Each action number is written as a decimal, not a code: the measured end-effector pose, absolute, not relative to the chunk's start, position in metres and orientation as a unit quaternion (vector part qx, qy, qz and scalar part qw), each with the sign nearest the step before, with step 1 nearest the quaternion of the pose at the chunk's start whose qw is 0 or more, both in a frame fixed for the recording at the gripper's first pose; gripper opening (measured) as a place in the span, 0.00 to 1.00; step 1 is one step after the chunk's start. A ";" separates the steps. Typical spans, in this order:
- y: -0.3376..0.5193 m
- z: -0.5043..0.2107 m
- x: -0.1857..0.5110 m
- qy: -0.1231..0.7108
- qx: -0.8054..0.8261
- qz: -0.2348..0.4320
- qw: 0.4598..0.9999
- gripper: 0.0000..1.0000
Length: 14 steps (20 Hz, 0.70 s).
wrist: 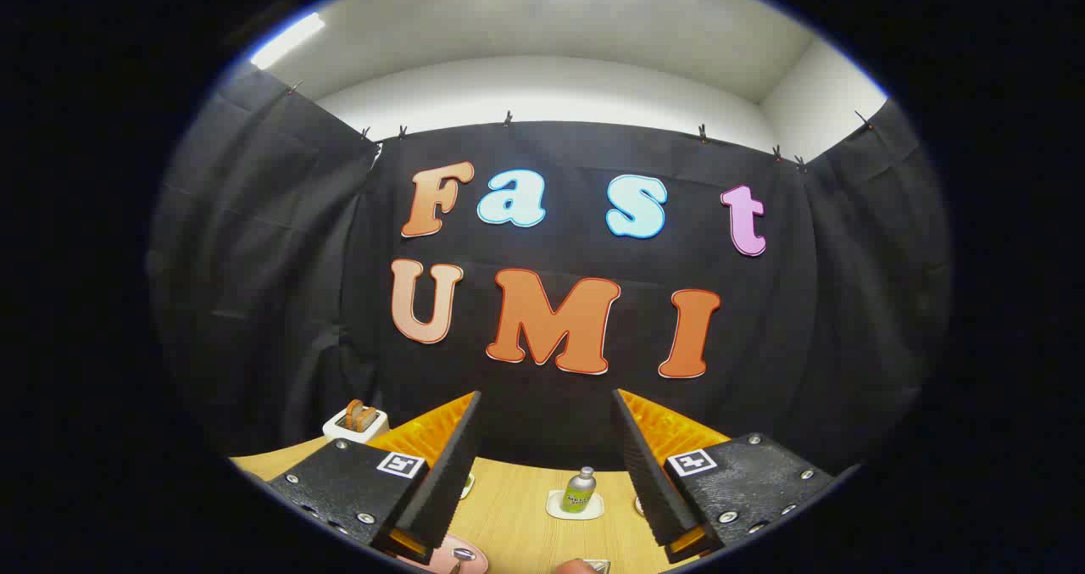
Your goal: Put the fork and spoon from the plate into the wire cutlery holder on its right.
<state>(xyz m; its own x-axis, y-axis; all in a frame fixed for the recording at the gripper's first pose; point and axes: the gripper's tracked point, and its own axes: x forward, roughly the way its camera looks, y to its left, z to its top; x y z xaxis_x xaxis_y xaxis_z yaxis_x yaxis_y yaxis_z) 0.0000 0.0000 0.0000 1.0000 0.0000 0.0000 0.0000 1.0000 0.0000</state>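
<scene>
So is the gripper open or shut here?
Open: the gripper has its fingers spread apart, nothing between them, the bottle beyond.

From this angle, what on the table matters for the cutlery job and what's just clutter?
Job: plate with a utensil tip by the lower finger edge; gripper open, holding nothing.
Clutter: bottle on a coaster, toaster.

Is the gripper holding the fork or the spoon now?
No. The gripper is open with nothing between its fingers; a small bottle stands on the table beyond them.
</scene>
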 end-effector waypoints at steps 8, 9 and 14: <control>0.002 0.000 -0.001 0.008 0.015 0.007 1.000 0.90; 0.002 -0.001 -0.002 0.008 0.015 0.009 1.000 0.91; 0.004 -0.002 -0.003 0.012 0.027 0.016 0.999 0.91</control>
<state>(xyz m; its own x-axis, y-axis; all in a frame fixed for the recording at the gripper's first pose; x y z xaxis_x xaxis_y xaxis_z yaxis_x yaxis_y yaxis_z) -0.0034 0.0042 -0.0022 0.9992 0.0318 -0.0232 -0.0305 0.9981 0.0542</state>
